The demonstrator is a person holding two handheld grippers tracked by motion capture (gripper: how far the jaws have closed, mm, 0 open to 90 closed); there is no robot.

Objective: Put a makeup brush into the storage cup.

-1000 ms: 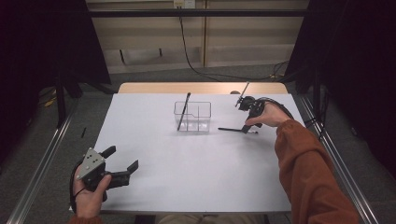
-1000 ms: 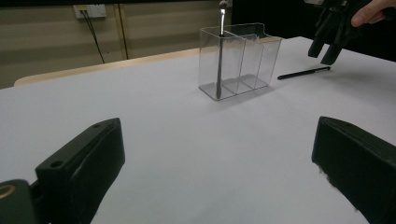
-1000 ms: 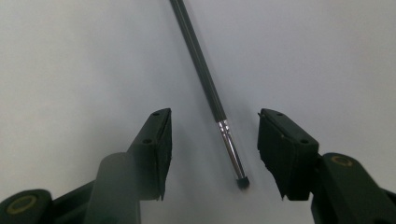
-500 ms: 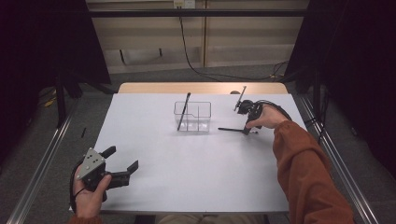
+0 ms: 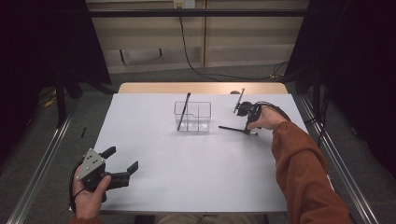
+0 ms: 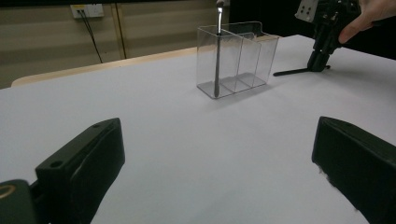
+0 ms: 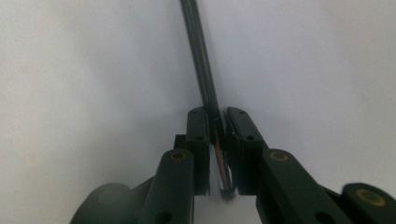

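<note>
Now we are pinching the rod with our right gripper, jaws just closing on its near end; it is lying flat on the table, left of the gripper. Our left gripper is resting spread and holding nothing, well apart from the bin.

left gripper jaws wide — right gripper jaws just closing
</note>
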